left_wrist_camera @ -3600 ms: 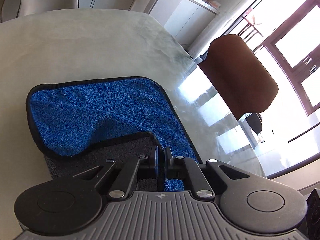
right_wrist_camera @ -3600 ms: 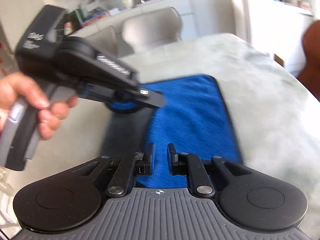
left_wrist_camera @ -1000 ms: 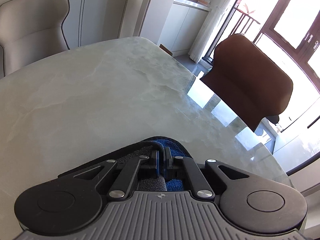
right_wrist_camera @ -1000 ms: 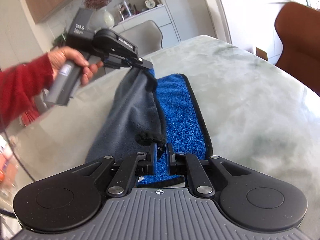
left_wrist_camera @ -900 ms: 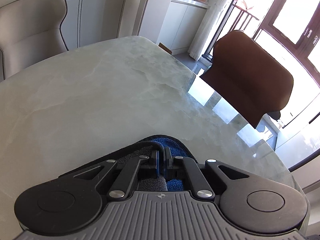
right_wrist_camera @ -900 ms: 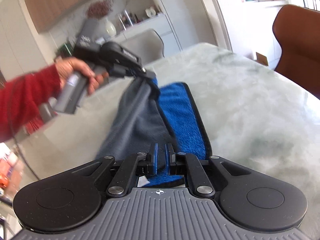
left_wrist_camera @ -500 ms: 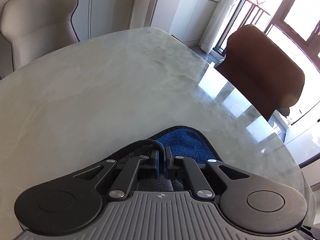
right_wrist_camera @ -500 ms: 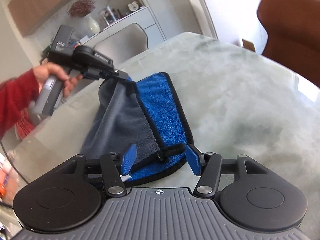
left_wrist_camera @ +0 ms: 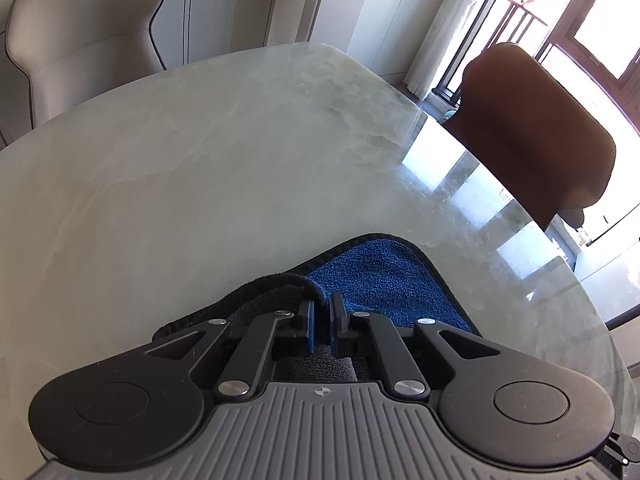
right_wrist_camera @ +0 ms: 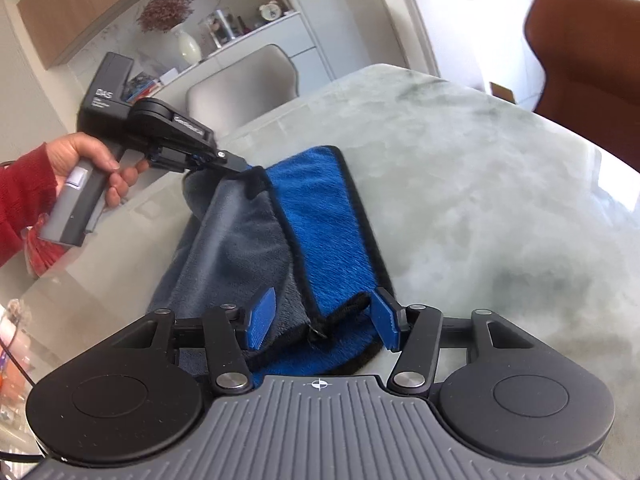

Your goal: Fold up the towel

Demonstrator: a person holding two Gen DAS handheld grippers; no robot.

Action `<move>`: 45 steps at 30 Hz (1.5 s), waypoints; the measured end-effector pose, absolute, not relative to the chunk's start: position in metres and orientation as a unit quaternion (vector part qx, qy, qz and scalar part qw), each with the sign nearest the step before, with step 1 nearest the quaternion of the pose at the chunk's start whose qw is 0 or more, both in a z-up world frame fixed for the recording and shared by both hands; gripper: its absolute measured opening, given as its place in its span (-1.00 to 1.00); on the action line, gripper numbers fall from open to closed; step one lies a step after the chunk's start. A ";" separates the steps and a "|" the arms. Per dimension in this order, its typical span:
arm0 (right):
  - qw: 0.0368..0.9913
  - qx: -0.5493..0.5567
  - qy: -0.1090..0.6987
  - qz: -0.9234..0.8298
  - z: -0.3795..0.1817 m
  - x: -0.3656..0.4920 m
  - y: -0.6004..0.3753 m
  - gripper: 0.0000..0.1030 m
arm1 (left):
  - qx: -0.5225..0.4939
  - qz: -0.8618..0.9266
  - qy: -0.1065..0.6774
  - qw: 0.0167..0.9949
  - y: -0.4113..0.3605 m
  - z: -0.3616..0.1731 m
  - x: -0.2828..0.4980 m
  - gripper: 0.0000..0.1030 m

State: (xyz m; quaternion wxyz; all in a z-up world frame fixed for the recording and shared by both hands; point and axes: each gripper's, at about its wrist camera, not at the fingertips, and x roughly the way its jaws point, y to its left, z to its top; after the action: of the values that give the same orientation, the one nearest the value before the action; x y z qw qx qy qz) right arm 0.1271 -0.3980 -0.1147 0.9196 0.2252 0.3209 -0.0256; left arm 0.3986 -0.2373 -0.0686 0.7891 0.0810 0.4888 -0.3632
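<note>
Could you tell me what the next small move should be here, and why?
Probably the left gripper should lower its pinched corner onto the blue layer and let go. The right gripper is open, its jaws having just been closing slightly, with the near corner of the towel lying loose between them on the marble table; the far corner hangs lifted, so the grey flap sags unevenly.

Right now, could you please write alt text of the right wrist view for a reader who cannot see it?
The right gripper is open over the near corner of a blue and grey towel on a marble table. The left gripper, held by a hand, pinches the far corner.
</note>
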 end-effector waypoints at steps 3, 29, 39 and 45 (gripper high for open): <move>0.923 0.202 0.327 0.008 -0.114 0.135 -0.392 -0.46 | 0.079 -0.360 0.491 0.789 -0.234 -0.071 0.399 -0.87; 0.932 0.175 0.315 0.040 -0.091 0.155 -0.382 -0.77 | 0.062 -0.357 0.495 0.790 -0.228 -0.080 0.407 -0.87; 0.926 0.151 0.345 0.003 -0.095 0.126 -0.369 -0.71 | 0.066 -0.389 0.485 0.781 -0.263 -0.080 0.408 -0.87; 0.926 0.131 0.354 0.003 -0.100 0.124 -0.358 -0.56 | 0.060 -0.405 0.475 0.779 -0.280 -0.077 0.407 -0.83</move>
State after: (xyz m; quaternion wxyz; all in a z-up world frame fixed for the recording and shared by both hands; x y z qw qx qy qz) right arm 0.1240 -0.3584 -0.1001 0.9262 0.1309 0.3536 0.0028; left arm 0.4066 -0.2798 -0.0766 0.7791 0.0600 0.4748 -0.4049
